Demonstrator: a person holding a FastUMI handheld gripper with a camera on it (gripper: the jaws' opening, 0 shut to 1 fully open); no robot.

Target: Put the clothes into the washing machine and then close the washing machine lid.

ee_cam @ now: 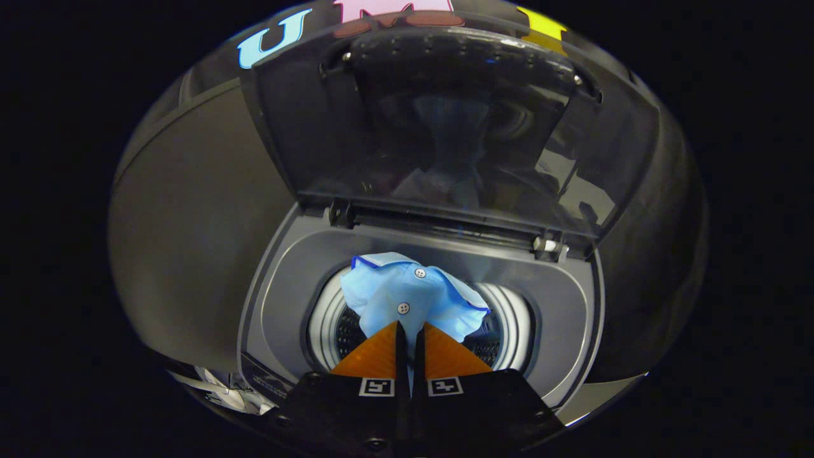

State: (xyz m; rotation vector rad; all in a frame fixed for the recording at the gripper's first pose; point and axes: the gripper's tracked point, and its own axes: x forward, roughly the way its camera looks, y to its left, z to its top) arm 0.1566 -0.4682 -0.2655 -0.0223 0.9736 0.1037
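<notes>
A light blue shirt [407, 299] with white buttons and a dark blue collar edge hangs from my gripper [410, 327], which is shut on its cloth. The shirt hovers just over the round drum opening [509, 324] of a grey top-loading washing machine [286, 286]. Bunched fabric spreads above and beyond the fingertips, and a thin strip of it runs down between the two fingers. The machine's dark see-through lid [445, 133] stands raised behind the opening, hinged along the back. The perforated drum wall shows on both sides of the shirt.
The grey rim of the tub [572, 305] rings the drum opening. A hinge bracket [550, 245] sits at the lid's back right corner. Some crumpled pale material [229, 394] lies low beside the machine's front left corner. A dark wall [191, 210] stands left of the machine.
</notes>
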